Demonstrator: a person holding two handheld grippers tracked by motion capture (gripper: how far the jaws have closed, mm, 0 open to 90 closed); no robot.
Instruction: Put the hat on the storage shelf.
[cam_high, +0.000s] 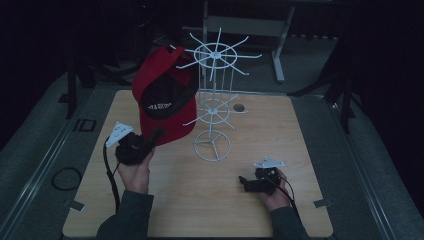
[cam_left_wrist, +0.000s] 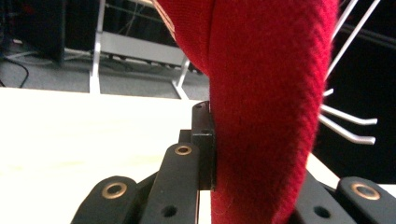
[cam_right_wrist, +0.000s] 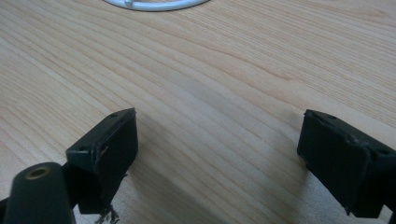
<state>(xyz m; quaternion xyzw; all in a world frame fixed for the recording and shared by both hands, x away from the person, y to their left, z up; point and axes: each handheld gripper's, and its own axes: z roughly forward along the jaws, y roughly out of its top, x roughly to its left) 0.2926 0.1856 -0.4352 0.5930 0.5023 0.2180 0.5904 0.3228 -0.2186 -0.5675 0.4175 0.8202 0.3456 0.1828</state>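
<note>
A red cap (cam_high: 164, 95) with a black lining hangs in the air, its crown close to the upper spokes of a white wire rack (cam_high: 214, 95) at the table's middle. My left gripper (cam_high: 154, 136) is shut on the cap's brim (cam_left_wrist: 266, 112), which stands on edge between the jaws in the left gripper view. My right gripper (cam_high: 245, 182) rests low over the table near the front right, pointing left. Its jaws stand wide apart with nothing between them (cam_right_wrist: 217, 158), and the rack's round base (cam_right_wrist: 154, 3) lies ahead of them.
The wooden table (cam_high: 300, 145) has a small round hole (cam_high: 239, 107) behind the rack. A grey metal frame (cam_high: 277, 45) stands beyond the far edge. A cable loop (cam_high: 65, 178) lies on the floor at the left.
</note>
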